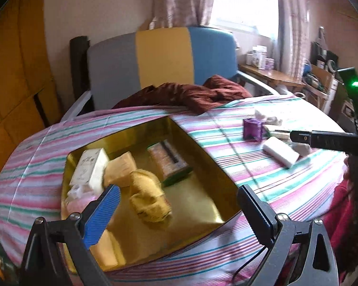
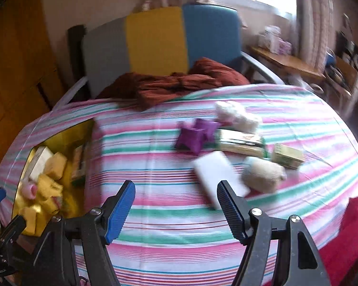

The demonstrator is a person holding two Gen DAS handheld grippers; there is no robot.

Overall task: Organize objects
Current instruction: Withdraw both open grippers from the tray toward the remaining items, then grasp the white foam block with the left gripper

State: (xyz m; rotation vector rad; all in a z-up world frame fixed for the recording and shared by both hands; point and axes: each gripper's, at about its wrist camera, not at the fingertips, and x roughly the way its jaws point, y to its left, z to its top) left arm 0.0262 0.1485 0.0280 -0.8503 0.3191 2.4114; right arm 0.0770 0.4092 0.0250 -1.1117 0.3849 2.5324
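A gold tin box (image 1: 210, 183) sits on the striped tablecloth and holds a yellow rolled cloth (image 1: 149, 195), a white carton (image 1: 90, 169), a yellow sponge (image 1: 120, 169) and a printed packet (image 1: 169, 159). My left gripper (image 1: 179, 212) is open and empty just above the box. My right gripper (image 2: 176, 205) is open and empty over the cloth, short of a white block (image 2: 217, 174). Beyond it lie a purple box (image 2: 195, 135), a beige roll (image 2: 262, 174), a green-gold packet (image 2: 241, 143), a small gold box (image 2: 288, 155) and a white bundle (image 2: 236, 116). The gold box also shows at the left (image 2: 83, 128).
A dark red cloth (image 1: 191, 93) lies at the table's far edge in front of a grey, yellow and blue chair (image 1: 162, 57). A wooden side table (image 1: 272, 76) with boxes stands at the right. The right gripper's body (image 1: 327, 140) reaches in from the right.
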